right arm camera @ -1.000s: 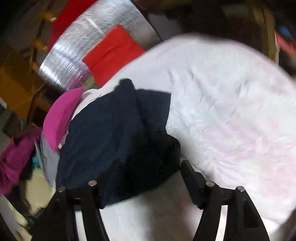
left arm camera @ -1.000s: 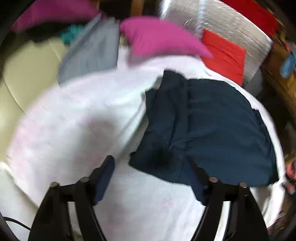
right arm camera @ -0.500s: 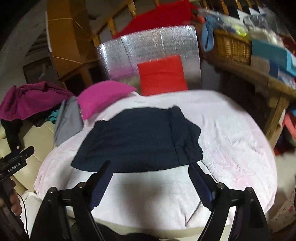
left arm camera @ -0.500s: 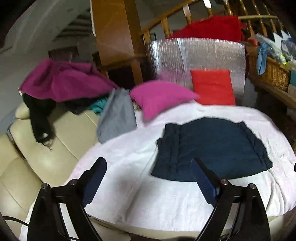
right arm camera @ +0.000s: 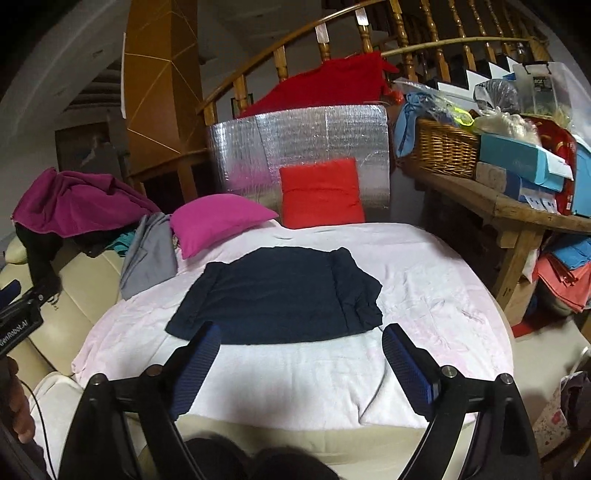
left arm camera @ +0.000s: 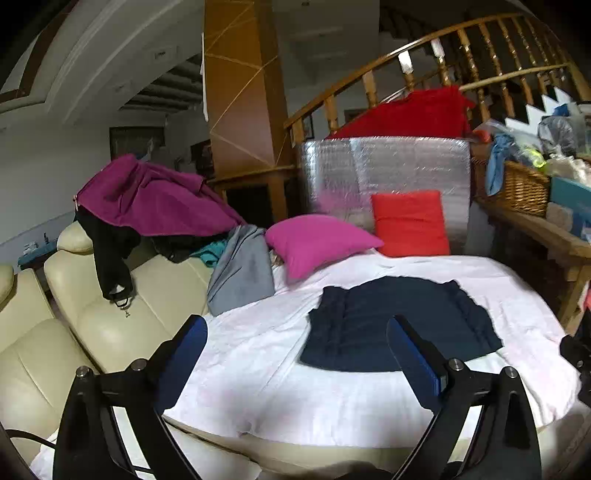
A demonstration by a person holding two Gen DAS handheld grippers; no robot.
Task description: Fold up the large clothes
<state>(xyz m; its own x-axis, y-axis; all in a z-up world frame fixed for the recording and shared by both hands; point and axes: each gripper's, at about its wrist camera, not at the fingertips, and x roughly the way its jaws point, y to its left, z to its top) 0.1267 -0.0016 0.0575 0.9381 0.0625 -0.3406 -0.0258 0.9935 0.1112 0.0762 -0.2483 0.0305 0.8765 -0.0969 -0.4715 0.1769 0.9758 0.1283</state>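
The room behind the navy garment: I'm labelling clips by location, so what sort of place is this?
Most likely a lived-in home living room: a cream leather sofa heaped with clothes, a wooden stair railing behind, and a wicker basket on a cluttered bench.

Folded navy garment [right arm camera: 280, 295] on sheet [right arm camera: 424, 295]

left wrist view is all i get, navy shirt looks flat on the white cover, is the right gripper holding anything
Observer: No. The right gripper is open and empty, poised at the near edge of the navy shirt.
Operator: any more clothes on that side
Observer: Yes. A pile of orange and blue cloth lies under the wooden bench, to the right of the white cover.
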